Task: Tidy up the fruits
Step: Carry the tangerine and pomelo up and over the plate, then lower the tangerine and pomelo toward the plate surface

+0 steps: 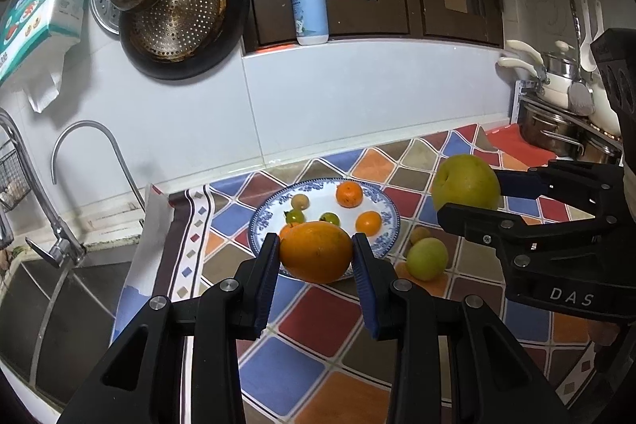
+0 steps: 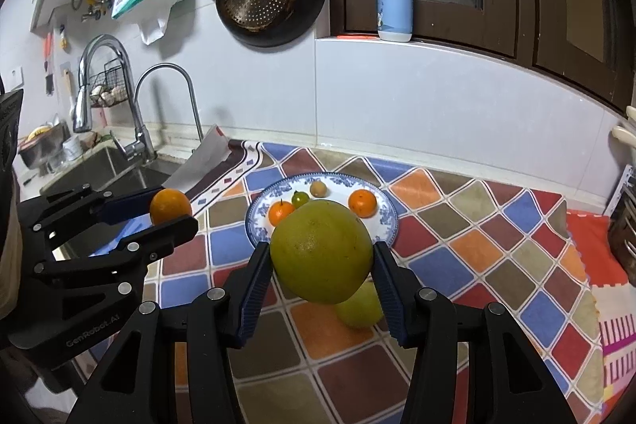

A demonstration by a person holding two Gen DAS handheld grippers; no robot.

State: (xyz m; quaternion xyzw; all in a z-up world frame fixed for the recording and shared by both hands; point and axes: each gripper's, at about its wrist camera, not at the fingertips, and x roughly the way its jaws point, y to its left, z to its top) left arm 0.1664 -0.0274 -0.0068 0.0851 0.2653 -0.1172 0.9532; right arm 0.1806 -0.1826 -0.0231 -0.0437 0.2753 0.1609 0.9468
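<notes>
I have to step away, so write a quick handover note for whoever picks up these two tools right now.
Left tool: shut on the large orange citrus fruit, held above the near rim of the blue-and-white patterned plate.
Right tool: shut on the big yellow-green round fruit, held in the air to the right of the plate.
Done: small orange and green fruits already lie on the plate.
Left: set both held fruits down. A smaller pale green fruit and a small yellowish one behind it still sit on the colourful checkered mat.
</notes>
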